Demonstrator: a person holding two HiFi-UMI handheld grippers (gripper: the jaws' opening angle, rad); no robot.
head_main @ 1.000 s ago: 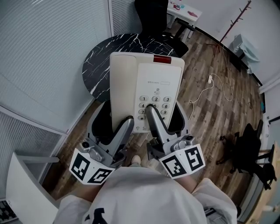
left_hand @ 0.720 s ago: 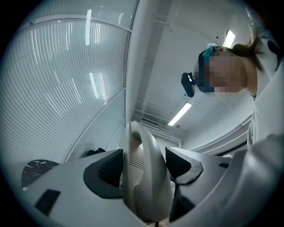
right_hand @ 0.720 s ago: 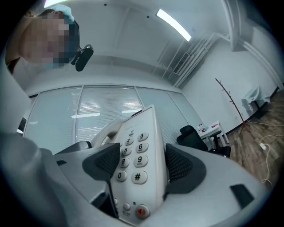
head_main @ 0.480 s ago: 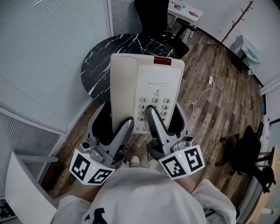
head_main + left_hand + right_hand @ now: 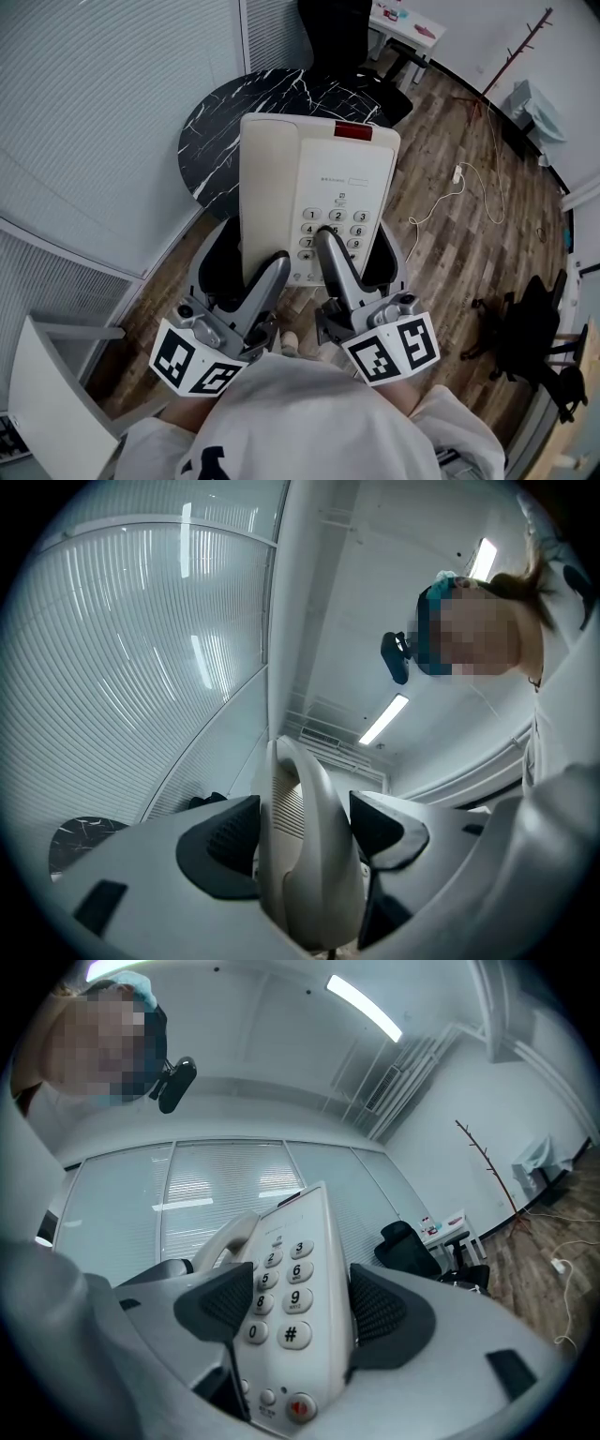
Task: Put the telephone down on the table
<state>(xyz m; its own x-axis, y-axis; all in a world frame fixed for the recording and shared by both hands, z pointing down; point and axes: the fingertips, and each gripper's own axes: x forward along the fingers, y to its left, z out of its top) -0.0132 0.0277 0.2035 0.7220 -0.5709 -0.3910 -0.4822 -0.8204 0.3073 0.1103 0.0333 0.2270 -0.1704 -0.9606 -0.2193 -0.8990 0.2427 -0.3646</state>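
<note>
A white desk telephone (image 5: 319, 187) with a keypad, a red lamp strip and its handset on the left side is held up in the air in the head view, above a round black marble table (image 5: 216, 131). My left gripper (image 5: 272, 267) is shut on the phone's near left end, with the handset (image 5: 309, 855) pinched between its dark pads. At the near right end my right gripper (image 5: 326, 242) is shut on the keypad part (image 5: 291, 1269), one pad on the keys and the other on the phone's edge. The phone hides the table's near part.
A black office chair (image 5: 342, 37) and a white desk (image 5: 403, 23) stand beyond the table. A white cable (image 5: 459, 187) trails over the wooden floor at right, near a dark chair (image 5: 525, 319). A blind-covered glass wall runs along the left. A white chair (image 5: 47, 394) sits at lower left.
The phone and both grippers hold almost the same pose. Only the view has shifted a little, so the room sits slightly further right in the picture.
</note>
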